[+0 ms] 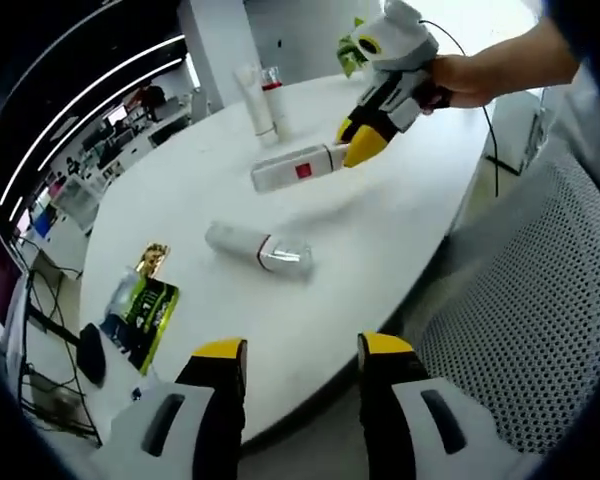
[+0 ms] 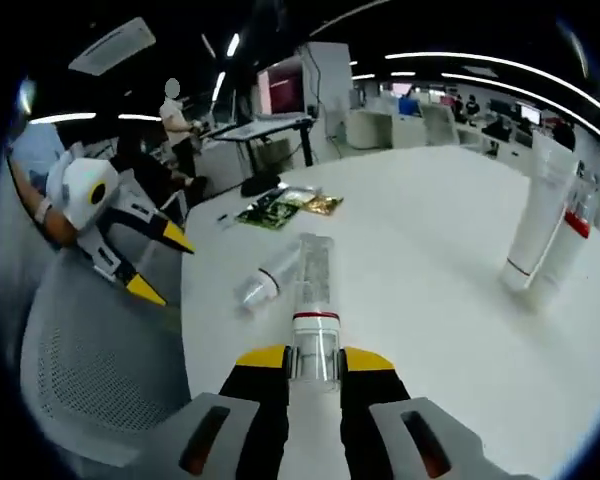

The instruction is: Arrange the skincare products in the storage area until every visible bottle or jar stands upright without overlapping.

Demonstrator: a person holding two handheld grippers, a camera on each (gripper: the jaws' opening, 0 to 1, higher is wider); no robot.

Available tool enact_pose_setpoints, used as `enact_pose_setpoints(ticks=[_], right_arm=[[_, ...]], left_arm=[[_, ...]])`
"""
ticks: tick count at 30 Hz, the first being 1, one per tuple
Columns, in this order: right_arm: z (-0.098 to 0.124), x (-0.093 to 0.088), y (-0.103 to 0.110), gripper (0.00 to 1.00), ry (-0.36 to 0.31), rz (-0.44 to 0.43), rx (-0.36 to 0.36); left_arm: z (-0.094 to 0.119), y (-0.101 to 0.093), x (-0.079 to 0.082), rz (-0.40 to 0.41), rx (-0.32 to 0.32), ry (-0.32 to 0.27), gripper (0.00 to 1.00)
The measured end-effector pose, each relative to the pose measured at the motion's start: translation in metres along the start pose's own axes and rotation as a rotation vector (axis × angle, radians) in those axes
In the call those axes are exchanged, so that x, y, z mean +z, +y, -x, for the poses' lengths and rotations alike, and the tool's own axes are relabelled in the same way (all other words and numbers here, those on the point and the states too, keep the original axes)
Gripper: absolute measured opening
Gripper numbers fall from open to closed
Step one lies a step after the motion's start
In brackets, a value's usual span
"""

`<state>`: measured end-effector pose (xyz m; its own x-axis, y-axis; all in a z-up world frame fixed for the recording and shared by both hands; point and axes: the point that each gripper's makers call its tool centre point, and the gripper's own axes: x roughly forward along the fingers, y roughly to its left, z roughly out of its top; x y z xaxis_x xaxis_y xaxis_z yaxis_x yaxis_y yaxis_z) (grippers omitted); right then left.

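Right gripper view: right gripper (image 2: 315, 362) is pinching the cap end of a lying tube (image 2: 313, 290), red band just past the jaws. The tube's long axis runs straight out along the jaws, flat on the table (image 2: 420, 230). In the left gripper view the same tube (image 1: 292, 169) lies across the table's far side with the right gripper (image 1: 363, 140) closed on its right end, a hand (image 1: 467, 80) behind it. My read: next move is a pivot to stand it up, so the body has to swing up from the cap end; the grip is at the very end, so slip is a risk. A second tube (image 1: 257, 247) with a clear cap also lies flat, nearer the left gripper (image 1: 302, 352), long axis roughly across the left gripper view; in the right gripper view it (image 2: 263, 279) sits just left of the held tube, close, can't tell if touching. Left gripper is spread, holding nothing, off the table edge; it's the nearer one for that second tube. Two tubes (image 2: 548, 215) already stand upright together, well apart from the lying pair. Green and gold sachets (image 1: 140, 305) lie near the table's edge. Table is white and rounded, mesh chair (image 1: 520, 320) beside it, open office with desks and ceiling strip lights behind.
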<state>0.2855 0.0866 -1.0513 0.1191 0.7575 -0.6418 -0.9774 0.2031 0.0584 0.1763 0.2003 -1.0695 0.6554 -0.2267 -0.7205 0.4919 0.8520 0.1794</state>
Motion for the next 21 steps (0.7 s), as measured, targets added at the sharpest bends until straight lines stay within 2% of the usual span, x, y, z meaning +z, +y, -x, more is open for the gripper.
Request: enact_pose_setpoints(ticks=[8,9,11,13,21], right_arm=[[-0.009,0.017,0.045,0.1,0.07,0.341,0.13],[-0.009,0.017,0.048,0.1,0.076,0.358,0.136],[-0.011,0.018,0.061,0.1,0.1,0.454,0.178],[-0.012,0.019,0.073,0.1,0.113,0.515,0.22],[-0.016,0.019,0.107,0.1,0.167,0.783,0.314]], left_arm=[[0.001,0.0,0.007,-0.023,0.009,-0.033,0.47],[0.001,0.0,0.007,-0.026,0.01,-0.037,0.47],[0.002,0.0,0.008,-0.032,0.01,-0.039,0.47],[0.002,0.0,0.008,-0.05,0.014,-0.037,0.48],[0.001,-0.006,0.008,-0.123,-0.007,-0.031,0.44]])
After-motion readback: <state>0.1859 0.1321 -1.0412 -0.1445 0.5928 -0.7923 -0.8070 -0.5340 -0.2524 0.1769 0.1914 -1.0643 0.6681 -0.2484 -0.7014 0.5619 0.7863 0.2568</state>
